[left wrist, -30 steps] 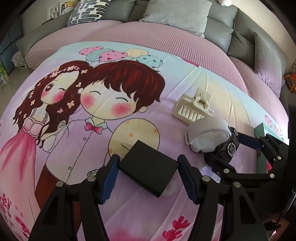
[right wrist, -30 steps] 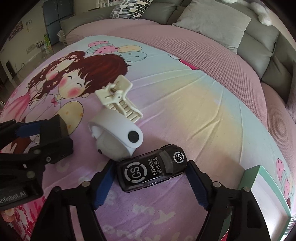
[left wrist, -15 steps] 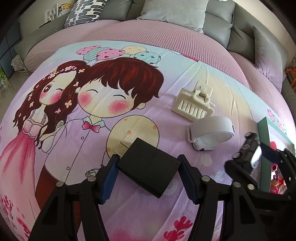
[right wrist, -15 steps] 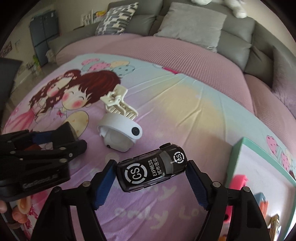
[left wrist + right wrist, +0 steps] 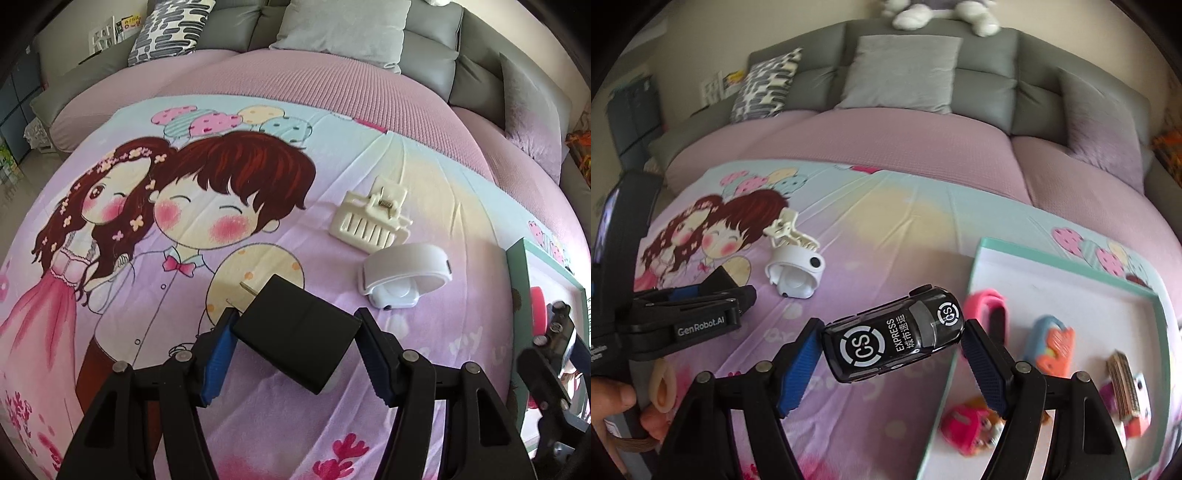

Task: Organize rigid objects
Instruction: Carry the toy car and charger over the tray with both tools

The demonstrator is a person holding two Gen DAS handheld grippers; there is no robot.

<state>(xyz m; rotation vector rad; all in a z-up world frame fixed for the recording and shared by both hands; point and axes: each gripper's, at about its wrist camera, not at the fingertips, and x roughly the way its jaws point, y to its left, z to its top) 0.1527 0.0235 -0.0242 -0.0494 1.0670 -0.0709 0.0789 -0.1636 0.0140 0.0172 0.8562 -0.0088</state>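
Observation:
My left gripper [image 5: 295,347] is shut on a black charger plug [image 5: 297,341] just above the cartoon bedsheet. My right gripper [image 5: 892,343] is shut on a black toy car [image 5: 892,341] marked "CS EXPRESS" and holds it in the air beside the left edge of a teal-rimmed white tray [image 5: 975,258]. The tray holds several small toys, among them a pink band [image 5: 988,302] and an orange and blue toy [image 5: 1052,343]. A cream hair claw clip [image 5: 371,221] and a white round gadget [image 5: 404,273] lie on the sheet between the grippers.
The cartoon sheet [image 5: 147,221] covers a pink bed with grey cushions [image 5: 340,29] at the back. The tray's corner shows at the right in the left wrist view [image 5: 517,266]. The left gripper's body [image 5: 683,314] sits at the left in the right wrist view.
My right gripper has lifted the toy car off the sheet and carried it right, from beside the white gadget to the tray's edge. The left gripper has kept still with the charger.

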